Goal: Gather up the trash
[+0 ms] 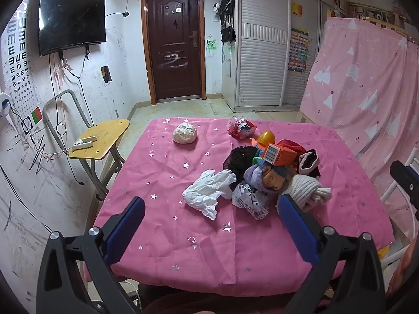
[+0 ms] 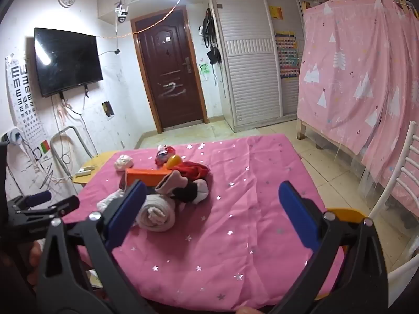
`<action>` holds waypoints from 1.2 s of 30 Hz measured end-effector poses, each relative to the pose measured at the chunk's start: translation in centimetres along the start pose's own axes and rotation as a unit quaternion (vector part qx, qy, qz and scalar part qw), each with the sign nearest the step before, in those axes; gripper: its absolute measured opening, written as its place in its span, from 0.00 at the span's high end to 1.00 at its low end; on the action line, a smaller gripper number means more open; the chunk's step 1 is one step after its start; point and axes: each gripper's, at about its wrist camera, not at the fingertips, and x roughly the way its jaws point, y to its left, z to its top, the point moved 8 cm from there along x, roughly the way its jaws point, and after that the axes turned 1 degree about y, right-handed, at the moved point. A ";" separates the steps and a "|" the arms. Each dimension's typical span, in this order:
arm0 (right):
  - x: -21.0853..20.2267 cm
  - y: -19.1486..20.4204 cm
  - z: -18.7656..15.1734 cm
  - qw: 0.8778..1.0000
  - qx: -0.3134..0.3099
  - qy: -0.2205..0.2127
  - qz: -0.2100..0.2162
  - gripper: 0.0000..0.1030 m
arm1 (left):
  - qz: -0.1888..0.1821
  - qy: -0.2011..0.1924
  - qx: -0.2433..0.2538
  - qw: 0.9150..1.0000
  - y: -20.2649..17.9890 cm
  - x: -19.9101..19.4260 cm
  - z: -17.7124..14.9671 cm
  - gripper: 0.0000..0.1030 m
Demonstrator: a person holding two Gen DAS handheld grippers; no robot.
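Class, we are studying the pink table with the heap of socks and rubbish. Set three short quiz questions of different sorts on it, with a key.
1. True or false: the left gripper holds the white crumpled paper.
2. What sits on top of the heap? A orange box; B clock; C shoe.
3. Fill in: the white paper ball lies apart from the heap, toward the table's ____ edge.

Key: 1 false, both grippers' jaws stand open and empty; 2 A; 3 far.

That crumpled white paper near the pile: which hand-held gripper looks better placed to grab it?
Left, probably: the crumpled white paper lies ahead between the open left hand-held gripper fingers; for the right hand-held gripper it is mostly hidden.
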 end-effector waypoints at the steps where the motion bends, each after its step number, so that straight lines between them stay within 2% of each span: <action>1: 0.0 0.0 0.0 1.000 -0.001 0.001 -0.001 0.06 | 0.001 0.002 0.001 1.000 0.0 0.0 0.0 0.09; 36: 0.0 0.0 0.1 1.000 -0.002 -0.002 -0.002 0.06 | 0.002 0.001 0.001 1.000 0.1 0.0 0.0 0.09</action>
